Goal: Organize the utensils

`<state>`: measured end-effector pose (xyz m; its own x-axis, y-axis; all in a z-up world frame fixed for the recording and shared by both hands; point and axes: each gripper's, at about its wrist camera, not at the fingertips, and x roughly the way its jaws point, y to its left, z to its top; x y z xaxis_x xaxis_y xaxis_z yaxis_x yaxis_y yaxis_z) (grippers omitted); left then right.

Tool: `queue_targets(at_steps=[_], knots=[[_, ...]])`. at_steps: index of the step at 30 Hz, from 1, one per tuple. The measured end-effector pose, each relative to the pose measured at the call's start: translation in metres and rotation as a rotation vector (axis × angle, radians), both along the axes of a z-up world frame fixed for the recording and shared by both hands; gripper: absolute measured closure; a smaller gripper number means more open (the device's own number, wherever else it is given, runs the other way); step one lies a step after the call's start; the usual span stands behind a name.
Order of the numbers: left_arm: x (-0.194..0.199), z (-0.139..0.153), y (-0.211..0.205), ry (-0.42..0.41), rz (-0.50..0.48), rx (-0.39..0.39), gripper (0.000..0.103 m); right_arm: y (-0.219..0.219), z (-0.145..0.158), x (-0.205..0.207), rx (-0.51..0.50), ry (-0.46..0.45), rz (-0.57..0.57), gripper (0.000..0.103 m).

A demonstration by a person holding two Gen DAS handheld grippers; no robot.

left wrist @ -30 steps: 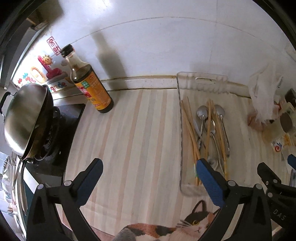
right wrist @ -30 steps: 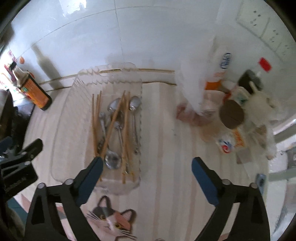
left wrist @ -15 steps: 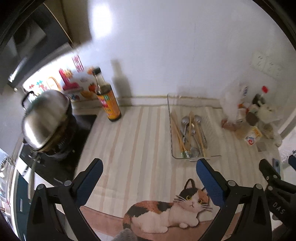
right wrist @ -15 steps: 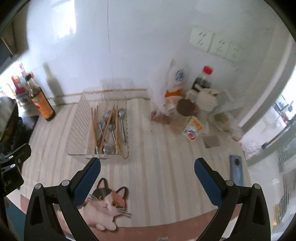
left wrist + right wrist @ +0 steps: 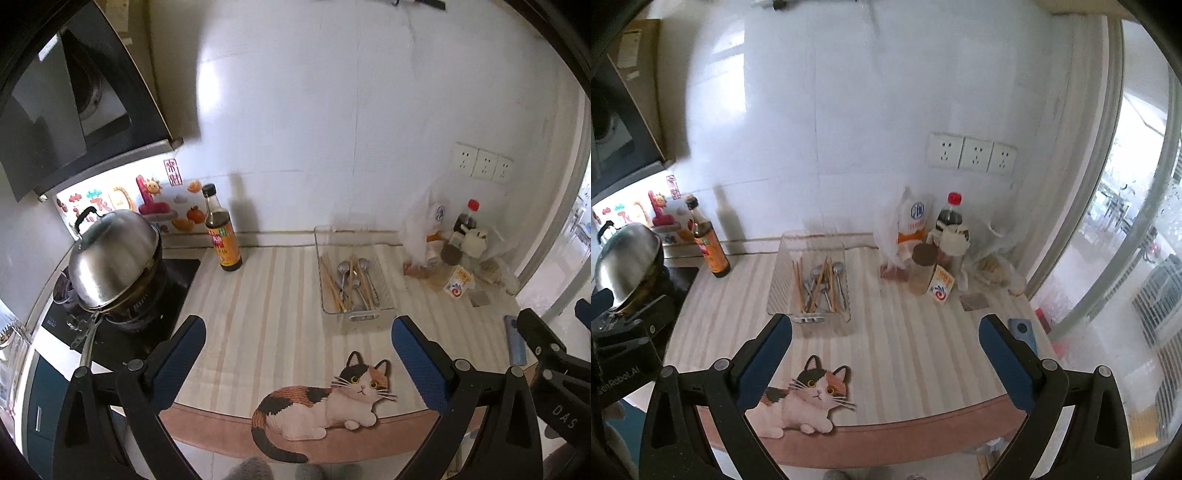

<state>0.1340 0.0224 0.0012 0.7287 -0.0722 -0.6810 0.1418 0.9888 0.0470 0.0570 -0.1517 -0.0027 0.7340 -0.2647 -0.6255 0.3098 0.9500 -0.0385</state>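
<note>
A clear plastic tray (image 5: 360, 316) stands on the striped counter and holds several wooden chopsticks (image 5: 331, 284) and metal spoons (image 5: 343, 271). It also shows in the right wrist view (image 5: 783, 273) with the chopsticks (image 5: 817, 282) and spoons (image 5: 837, 271) inside. My left gripper (image 5: 298, 352) is open and empty, held back above the counter's front edge, well short of the tray. My right gripper (image 5: 885, 350) is open and empty, also back from the tray.
A soy sauce bottle (image 5: 221, 236) stands by the wall, left of the tray. A steel-lidded wok (image 5: 110, 258) sits on the stove at left. Bags, bottles and a jar (image 5: 923, 258) crowd the back right corner. A phone (image 5: 1023, 332) lies at the right. A cat-shaped mat (image 5: 325, 402) lies at the front edge.
Both grippers have pulled back and up from the tray, which now looks small and far. Both stay open and empty.
</note>
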Motion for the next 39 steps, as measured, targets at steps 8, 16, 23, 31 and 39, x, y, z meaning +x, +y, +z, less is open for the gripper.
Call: queue_targets(at_steps=[8,16,23,31,39], knots=[[-0.019,0.017,-0.004,-0.044,0.025,-0.01,0.0,-0.006,0.015,-0.016,-0.006,-0.034,0.014,0.0],[-0.025,0.017,-0.01,-0.056,0.051,0.005,0.0,-0.008,0.021,-0.021,-0.026,-0.056,0.031,0.0],[-0.019,0.011,-0.009,-0.021,0.04,0.0,0.0,-0.01,0.019,-0.017,-0.018,-0.049,0.032,0.0],[-0.014,0.005,-0.012,-0.009,0.044,0.021,0.0,-0.012,0.011,-0.007,-0.013,-0.021,0.045,0.0],[-0.01,0.001,-0.013,0.006,0.051,0.025,0.0,-0.011,0.004,0.002,-0.006,0.0,0.056,0.0]])
